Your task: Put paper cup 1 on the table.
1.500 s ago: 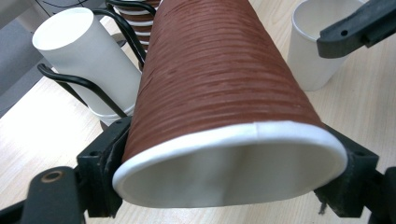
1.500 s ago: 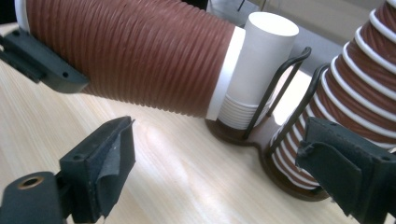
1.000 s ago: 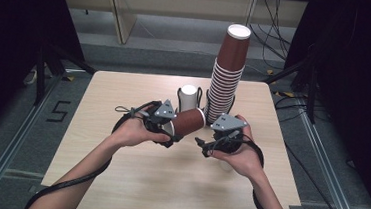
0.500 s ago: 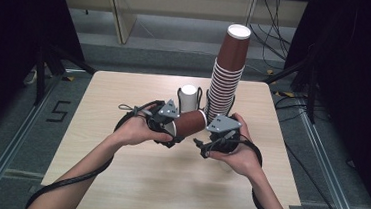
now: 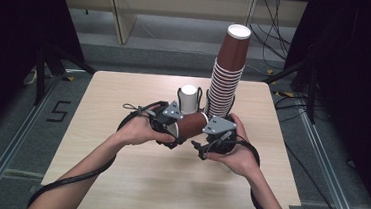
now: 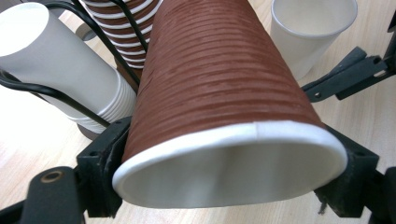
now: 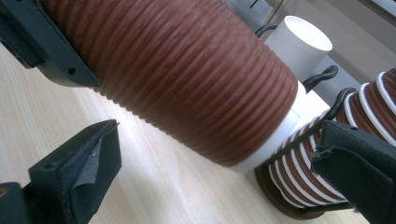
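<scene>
Barely anything's shifted since a second ago, both hands and the cup sit about where they were at mid-table.
Left gripper [image 6: 224, 186] is clamped on the rim of a ribbed brown paper cup [image 5: 192, 124] lying sideways, squashing it oval. Right gripper [image 7: 224, 154] sits wide open around the cup's base, holding nothing. Tall brown cup stack [image 5: 225, 77] at 1 o'clock, white cup stack [image 5: 189, 99] at 12.

held cup [image 6: 219, 84]: ribbed brown, white rim | tall stack [image 5: 228, 73]: brown-white | table [image 5: 117, 179]: pale wood

Cup [image 5: 192, 125] btwn tongs, stacks [image 5: 225, 82] behind, on table [image 5: 117, 179]
</scene>
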### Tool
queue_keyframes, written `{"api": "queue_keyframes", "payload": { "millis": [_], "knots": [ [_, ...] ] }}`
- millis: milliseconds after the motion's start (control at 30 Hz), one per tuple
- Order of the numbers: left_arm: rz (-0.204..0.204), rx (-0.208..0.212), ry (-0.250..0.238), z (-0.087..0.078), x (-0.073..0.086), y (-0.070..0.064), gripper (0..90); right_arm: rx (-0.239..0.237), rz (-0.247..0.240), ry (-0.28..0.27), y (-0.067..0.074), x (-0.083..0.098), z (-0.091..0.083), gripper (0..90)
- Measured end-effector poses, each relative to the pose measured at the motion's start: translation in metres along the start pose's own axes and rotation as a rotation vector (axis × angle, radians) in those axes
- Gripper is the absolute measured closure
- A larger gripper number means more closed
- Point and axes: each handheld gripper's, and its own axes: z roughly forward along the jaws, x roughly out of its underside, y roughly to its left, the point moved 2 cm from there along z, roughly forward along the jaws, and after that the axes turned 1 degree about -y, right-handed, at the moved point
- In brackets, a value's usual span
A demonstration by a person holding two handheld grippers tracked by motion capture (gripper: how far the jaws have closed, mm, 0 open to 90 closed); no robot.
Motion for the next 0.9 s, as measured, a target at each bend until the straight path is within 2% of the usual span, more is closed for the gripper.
{"api": "queue_keyframes", "payload": {
  "millis": [100, 133, 200, 367, 500, 600, 667, 700, 733, 900],
  "knots": [
    [0.002, 0.005, 0.002, 0.0007, -0.0009, -0.0004, 17.8, 0.009, -0.018, 0.000, 0.0001, -0.0013, 0.0006, 0.8],
    [0.002, 0.006, 0.001, 0.0010, -0.0011, -0.0005, 17.8, 0.002, -0.009, 0.002, 0.0011, -0.0016, 0.0011, 0.7],
    [0.010, 0.008, 0.008, 0.0011, -0.0016, -0.0002, 17.8, 0.009, -0.029, -0.001, 0.0008, -0.0030, 0.0013, 0.6],
    [0.008, 0.017, 0.008, 0.0014, -0.0036, -0.0016, 17.8, 0.003, -0.030, -0.003, 0.0028, -0.0050, 0.0025, 0.5],
    [0.011, 0.022, 0.011, 0.0014, -0.0048, -0.0024, 17.8, 0.005, -0.055, -0.007, 0.0037, -0.0059, 0.0037, 0.5],
    [0.011, 0.024, 0.010, 0.0020, -0.0050, -0.0024, 17.8, 0.008, -0.043, -0.003, 0.0049, -0.0055, 0.0035, 0.5],
    [0.013, 0.024, 0.012, 0.0023, -0.0054, -0.0026, 17.8, 0.009, -0.055, -0.006, 0.0051, -0.0054, 0.0035, 0.5],
    [0.013, 0.024, 0.014, 0.0022, -0.0057, -0.0028, 17.8, 0.008, -0.090, -0.013, 0.0040, -0.0058, 0.0040, 0.5],
    [0.024, 0.027, 0.025, 0.0017, -0.0060, -0.0023, 17.8, 0.012, -0.102, -0.018, 0.0043, -0.0059, 0.0039, 0.5],
    [0.020, 0.027, 0.024, 0.0029, -0.0072, -0.0034, 17.9, 0.014, -0.153, -0.029, 0.0058, -0.0062, 0.0041, 0.6]
  ]
}}
